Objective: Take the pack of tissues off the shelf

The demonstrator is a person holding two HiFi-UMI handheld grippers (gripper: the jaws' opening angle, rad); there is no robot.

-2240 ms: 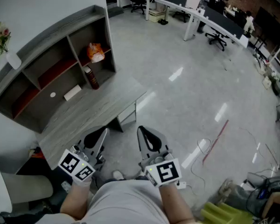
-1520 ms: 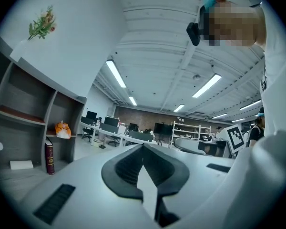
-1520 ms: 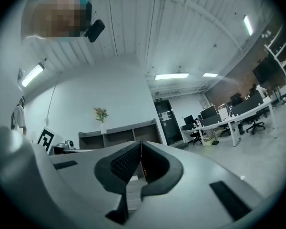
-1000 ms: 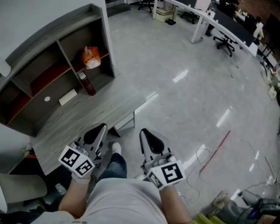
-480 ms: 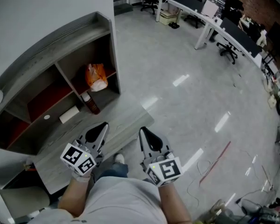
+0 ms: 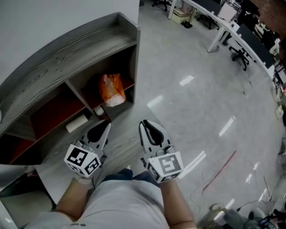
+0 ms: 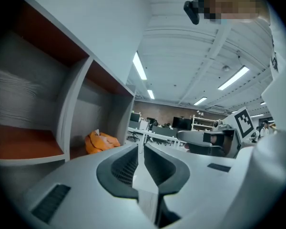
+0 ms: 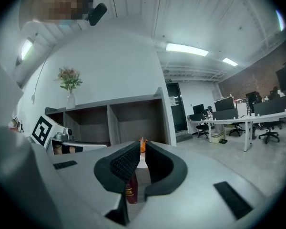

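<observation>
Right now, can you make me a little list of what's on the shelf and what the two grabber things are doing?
shelf: grey, open compartments, against the wall
orange pack: right-hand compartment, untouched
white box: lower level, left of the pack
dark red bottle: upright, seen beyond the right gripper's jaws
left gripper: short of the shelf, jaws almost together, just starting to open, nothing between them
right gripper: beside it, jaws together, empty

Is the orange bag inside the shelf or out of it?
Inside: the orange bag rests on a board in the end compartment of the shelf.
</observation>
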